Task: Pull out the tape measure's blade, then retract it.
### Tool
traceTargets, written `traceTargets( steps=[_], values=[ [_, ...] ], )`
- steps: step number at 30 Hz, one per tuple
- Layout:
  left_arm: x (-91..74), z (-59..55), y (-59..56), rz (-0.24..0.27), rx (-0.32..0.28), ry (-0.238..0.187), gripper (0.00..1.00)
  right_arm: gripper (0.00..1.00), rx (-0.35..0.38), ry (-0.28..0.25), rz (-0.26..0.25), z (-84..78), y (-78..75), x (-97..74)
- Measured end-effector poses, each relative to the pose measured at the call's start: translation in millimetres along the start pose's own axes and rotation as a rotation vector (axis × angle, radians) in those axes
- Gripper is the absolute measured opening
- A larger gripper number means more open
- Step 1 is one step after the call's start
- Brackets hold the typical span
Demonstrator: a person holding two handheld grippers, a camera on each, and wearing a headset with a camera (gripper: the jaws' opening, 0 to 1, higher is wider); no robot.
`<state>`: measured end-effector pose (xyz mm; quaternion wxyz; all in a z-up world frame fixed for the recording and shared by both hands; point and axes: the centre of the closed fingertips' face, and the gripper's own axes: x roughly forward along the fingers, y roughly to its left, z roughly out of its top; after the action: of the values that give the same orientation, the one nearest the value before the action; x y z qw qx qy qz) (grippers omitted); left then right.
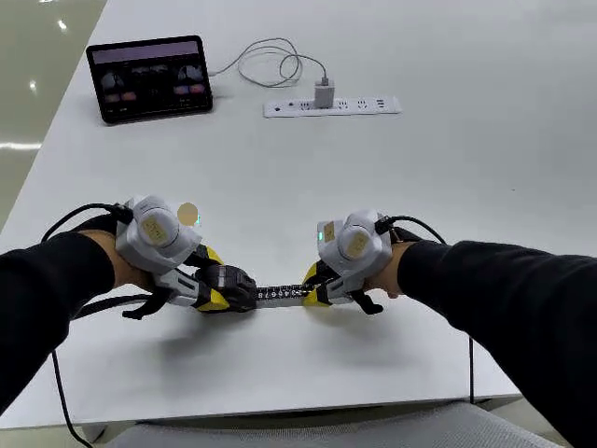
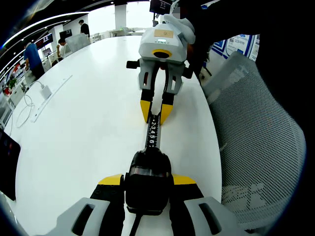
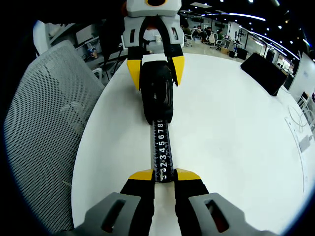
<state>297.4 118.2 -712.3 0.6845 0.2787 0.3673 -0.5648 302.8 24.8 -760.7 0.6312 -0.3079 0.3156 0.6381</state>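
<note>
On the table (image 1: 420, 187), close to its near edge, my left gripper (image 1: 216, 286) sits left with the tape measure case (image 1: 229, 287) clamped between its jaws. My right gripper (image 1: 313, 289) faces it from the right, pinching the blade (image 1: 280, 293), which spans between them. Far left lies a tablet (image 1: 149, 78), and a power strip (image 1: 331, 106) lies to its right

Black tape measure case (image 1: 229, 287) sat by table's (image 1: 373, 168) near edge, left of centre, black white-numbered blade (image 1: 280, 293) extended a short way, level, running right.
</note>
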Motion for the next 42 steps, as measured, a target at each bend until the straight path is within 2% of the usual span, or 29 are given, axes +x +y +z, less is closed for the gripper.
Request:
traceTargets(
  steps=[42],
  values=[
    [0.0,0.0,-1.4,0.004,-0.004,-0.001,0.31,0.10,0.022,0.014,-0.015,-15.7,-0.8,-12.6]
  ],
)
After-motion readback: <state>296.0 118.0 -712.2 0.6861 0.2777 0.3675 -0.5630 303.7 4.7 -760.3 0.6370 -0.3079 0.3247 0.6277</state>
